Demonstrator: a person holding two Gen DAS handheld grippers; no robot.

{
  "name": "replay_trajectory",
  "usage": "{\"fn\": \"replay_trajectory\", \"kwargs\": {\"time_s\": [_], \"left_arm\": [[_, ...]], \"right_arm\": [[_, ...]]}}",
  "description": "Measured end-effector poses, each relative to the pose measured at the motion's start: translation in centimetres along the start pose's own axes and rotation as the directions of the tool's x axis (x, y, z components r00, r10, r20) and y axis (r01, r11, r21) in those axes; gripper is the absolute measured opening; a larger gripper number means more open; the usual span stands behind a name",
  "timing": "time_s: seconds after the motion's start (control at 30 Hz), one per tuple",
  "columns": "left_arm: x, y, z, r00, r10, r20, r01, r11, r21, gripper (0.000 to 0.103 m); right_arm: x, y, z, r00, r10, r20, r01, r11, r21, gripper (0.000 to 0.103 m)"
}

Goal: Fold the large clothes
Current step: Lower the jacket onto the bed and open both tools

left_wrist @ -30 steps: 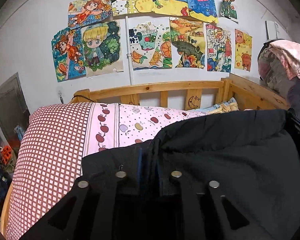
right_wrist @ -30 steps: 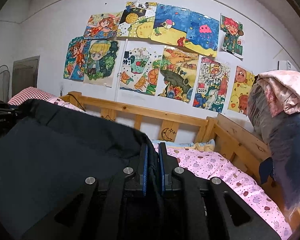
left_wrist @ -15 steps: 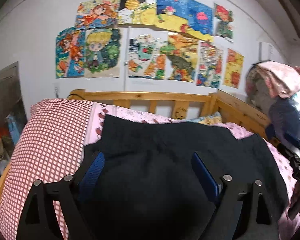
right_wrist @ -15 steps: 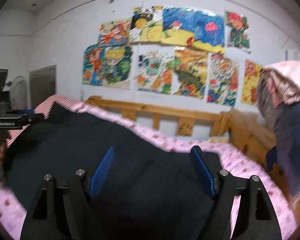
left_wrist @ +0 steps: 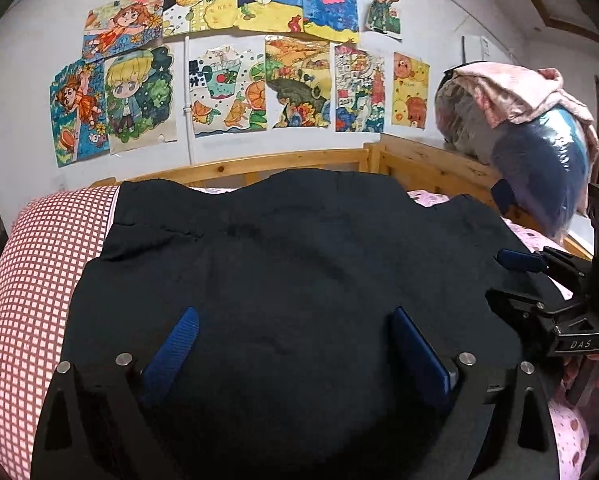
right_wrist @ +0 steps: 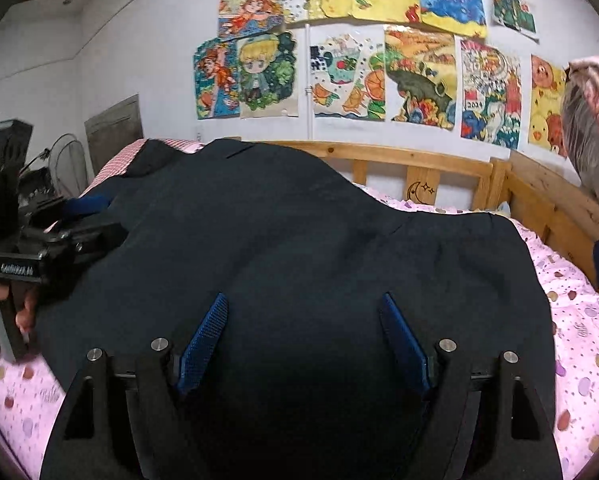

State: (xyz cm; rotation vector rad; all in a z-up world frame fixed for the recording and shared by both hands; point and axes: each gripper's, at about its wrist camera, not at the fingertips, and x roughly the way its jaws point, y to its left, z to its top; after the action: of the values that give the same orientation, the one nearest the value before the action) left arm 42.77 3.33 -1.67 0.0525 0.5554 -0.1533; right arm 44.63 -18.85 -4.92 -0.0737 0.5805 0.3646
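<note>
Left wrist – dark garment (left_wrist: 299, 280) flat, grippers spread

Dim, even indoor light; the dark garment (left_wrist: 299, 272) swallows detail, fisheye bending curves the wall and blackens corners, and the right wrist view's left edge is slightly blurred

black garment (left_wrist: 299, 264) on pink spotted sheet (right_wrist: 579, 320); red-and-white checked pillow (left_wrist: 31, 280); blue gripper pads (right_wrist: 203, 340); pine bedframe (right_wrist: 419, 160).
</note>
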Motion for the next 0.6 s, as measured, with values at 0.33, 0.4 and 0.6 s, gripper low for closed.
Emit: {"fn": "replay_trajectory", "kwargs": {"time_s": [0.33, 0.4, 0.6], "left_arm": [[4.6, 3.0, 1.9, 0.984, 0.142, -0.107, -0.154, 0.981, -0.116, 0.103], [5.4, 3.7, 1.9, 0.981, 0.149, -0.128, -0.167, 0.976, -0.140, 0.103], [7.2, 6.2, 1.0, 0.980, 0.125, -0.153, -0.157, 0.962, -0.225, 0.103]], "right_arm": [[6.0, -1.8, 3.3, 0.996, -0.053, -0.072, 0.054, 0.998, 0.010, 0.074], [7.1, -1.8, 3.9, 0.994, -0.063, -0.085, 0.064, 0.998, 0.006, 0.074], [9.7, -1.8, 4.8, 0.990, -0.098, -0.098, 0.098, 0.995, -0.005, 0.079]]}}
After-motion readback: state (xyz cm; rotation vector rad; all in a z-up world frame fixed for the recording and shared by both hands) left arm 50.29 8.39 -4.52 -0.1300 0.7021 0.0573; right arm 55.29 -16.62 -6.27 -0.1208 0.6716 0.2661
